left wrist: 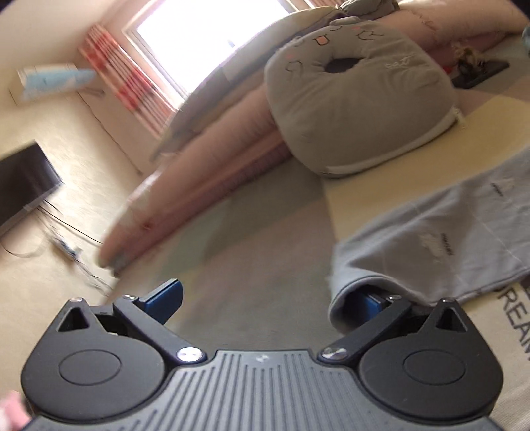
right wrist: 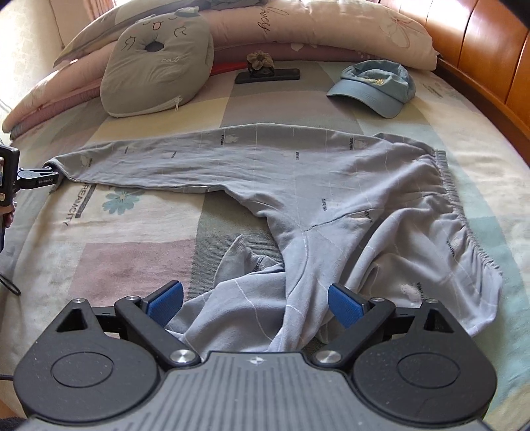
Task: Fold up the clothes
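- Your right hand-held gripper point(right wrist: 255, 303) sits nearest, jaws spread wide with nothing clamped; the blue pads point(right wrist: 165, 302) flank a rumpled leg of the grey trousers point(right wrist: 298, 185) without closing on it.
- Your left hand-held gripper point(left wrist: 265, 298) is also spread wide. Its right finger is tucked inside the cuff of the other trouser leg, and the cloth drapes over that finger; the left pad point(left wrist: 167, 296) hangs free over the bed point(right wrist: 116, 252).
- From the right wrist view, that left hand-held gripper shows at the far left end of the trousers, touching the cuff, with a bit of your hand point(right wrist: 7, 215) behind it.
- Grey trousers lie on the bed: one leg stretched out flat toward the left, the other crumpled near your right hand-held gripper, the elastic waistband on the right.
- Beyond the trousers sit a grey cushion point(right wrist: 155, 63) embroidered "cat", a blue cap point(right wrist: 374, 89), and between them a dark flat object point(right wrist: 268, 75) with a small flower-like thing on it; none touches the trousers.
- Rolled pink bedding point(right wrist: 298, 23) lines the far edge, with a wooden headboard point(right wrist: 480, 49) to the right.
- Bedsheet print beside the stretched leg reads "REAMCITY" point(right wrist: 81, 202); the small repeated print on the trousers is too small to read.
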Action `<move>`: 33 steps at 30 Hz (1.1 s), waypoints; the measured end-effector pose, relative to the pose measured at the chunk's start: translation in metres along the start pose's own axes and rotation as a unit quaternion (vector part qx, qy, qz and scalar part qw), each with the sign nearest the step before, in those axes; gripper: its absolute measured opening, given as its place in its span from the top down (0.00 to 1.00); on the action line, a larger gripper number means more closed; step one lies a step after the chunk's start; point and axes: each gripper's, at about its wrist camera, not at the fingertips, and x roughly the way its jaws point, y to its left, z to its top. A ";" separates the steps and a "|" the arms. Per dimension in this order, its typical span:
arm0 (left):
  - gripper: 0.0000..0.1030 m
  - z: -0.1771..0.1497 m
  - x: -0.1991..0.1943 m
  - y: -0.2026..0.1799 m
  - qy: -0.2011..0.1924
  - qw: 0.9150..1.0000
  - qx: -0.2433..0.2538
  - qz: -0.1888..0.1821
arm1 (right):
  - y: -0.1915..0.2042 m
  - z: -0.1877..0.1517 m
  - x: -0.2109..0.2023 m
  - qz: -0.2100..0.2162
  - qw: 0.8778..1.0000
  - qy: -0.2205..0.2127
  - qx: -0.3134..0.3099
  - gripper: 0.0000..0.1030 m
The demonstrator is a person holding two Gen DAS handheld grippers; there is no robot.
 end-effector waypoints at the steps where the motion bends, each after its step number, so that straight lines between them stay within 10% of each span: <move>1: 0.01 -0.002 0.004 0.000 0.004 1.000 -0.009 -0.003 | 0.000 0.001 -0.001 -0.003 1.000 -0.001 -0.002 0.06; 7: 0.00 0.005 0.016 0.018 -0.004 0.999 0.000 0.046 | 0.002 0.006 -0.003 -0.008 1.000 -0.002 -0.007 0.06; 16: 0.00 0.020 -0.016 0.021 -0.121 0.983 0.087 0.108 | -0.008 0.000 -0.001 -0.001 1.000 0.000 -0.001 0.05; 23: 0.00 -0.030 0.008 0.018 0.023 0.994 0.098 0.053 | -0.016 -0.001 0.001 0.007 1.000 -0.001 0.003 0.05; 33: 0.01 -0.044 -0.026 0.078 0.107 0.987 -0.060 -0.105 | -0.015 0.011 -0.001 0.011 1.000 -0.007 -0.020 0.05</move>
